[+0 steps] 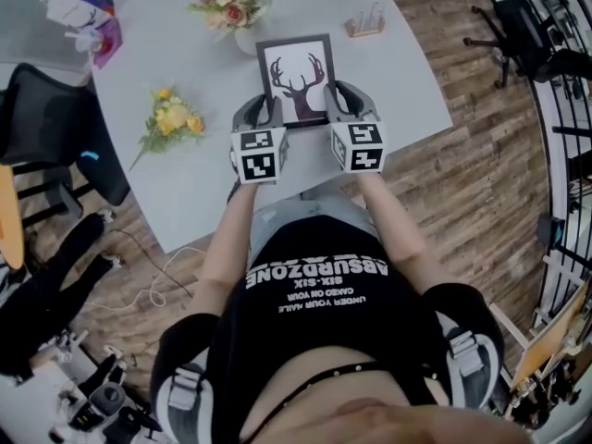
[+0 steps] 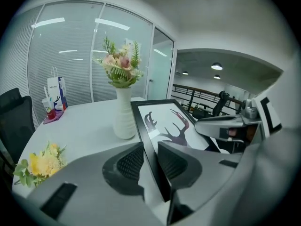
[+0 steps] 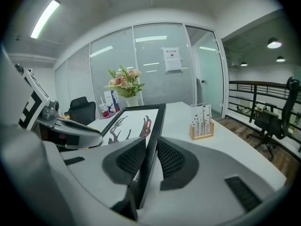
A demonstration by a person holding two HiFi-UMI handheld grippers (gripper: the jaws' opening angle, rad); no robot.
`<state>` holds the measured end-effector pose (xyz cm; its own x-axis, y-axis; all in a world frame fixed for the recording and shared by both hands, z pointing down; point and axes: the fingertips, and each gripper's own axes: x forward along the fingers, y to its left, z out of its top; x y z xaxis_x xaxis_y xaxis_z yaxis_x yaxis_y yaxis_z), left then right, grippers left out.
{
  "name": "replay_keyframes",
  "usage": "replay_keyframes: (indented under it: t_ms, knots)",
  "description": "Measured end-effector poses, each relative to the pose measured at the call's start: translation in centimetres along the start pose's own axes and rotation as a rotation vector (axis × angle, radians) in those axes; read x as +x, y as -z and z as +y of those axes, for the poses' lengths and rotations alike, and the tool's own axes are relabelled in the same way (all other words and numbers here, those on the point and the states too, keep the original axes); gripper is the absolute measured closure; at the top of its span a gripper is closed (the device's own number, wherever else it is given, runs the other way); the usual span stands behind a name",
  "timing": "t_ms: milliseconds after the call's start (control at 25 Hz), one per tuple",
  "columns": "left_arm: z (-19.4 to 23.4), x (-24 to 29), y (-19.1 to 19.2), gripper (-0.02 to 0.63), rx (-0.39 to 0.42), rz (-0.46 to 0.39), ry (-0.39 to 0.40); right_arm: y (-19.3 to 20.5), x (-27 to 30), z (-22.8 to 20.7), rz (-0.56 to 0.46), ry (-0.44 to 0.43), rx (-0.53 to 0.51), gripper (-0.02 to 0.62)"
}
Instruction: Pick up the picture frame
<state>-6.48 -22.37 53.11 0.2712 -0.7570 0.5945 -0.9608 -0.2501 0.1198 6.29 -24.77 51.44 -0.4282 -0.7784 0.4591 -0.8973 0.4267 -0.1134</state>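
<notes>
The left gripper (image 1: pixel 266 111) and right gripper (image 1: pixel 337 102) each pinch the picture frame's (image 1: pixel 296 77) thin edges at eight and four o'clock, so uneven lifting could twist it free.

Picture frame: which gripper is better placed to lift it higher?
Neither wins: left gripper clamps the picture frame at its left edge, right gripper at its right; likely lift with both.

black T-shirt (image 1: pixel 314 340) printed ABSURDZONE, SIX-SIX beneath it, smaller lines unclear
</notes>
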Motion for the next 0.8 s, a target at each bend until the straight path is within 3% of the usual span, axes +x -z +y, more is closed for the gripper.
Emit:
replay_keyframes:
  t_ms: [280, 800]
  knots:
    - [-0.8, -2.1, -3.4, 0.500, -0.003, -0.099, 0.024, -3.1, -2.0, -0.1, -0.066, -0.003, 0.025, 0.505]
    - [-2.0, -5.1, -5.7, 0.500, -0.020, -0.183, 0.023, -5.8, -5.1, 0.1, -0.132, -0.007, 0.040, 0.508]
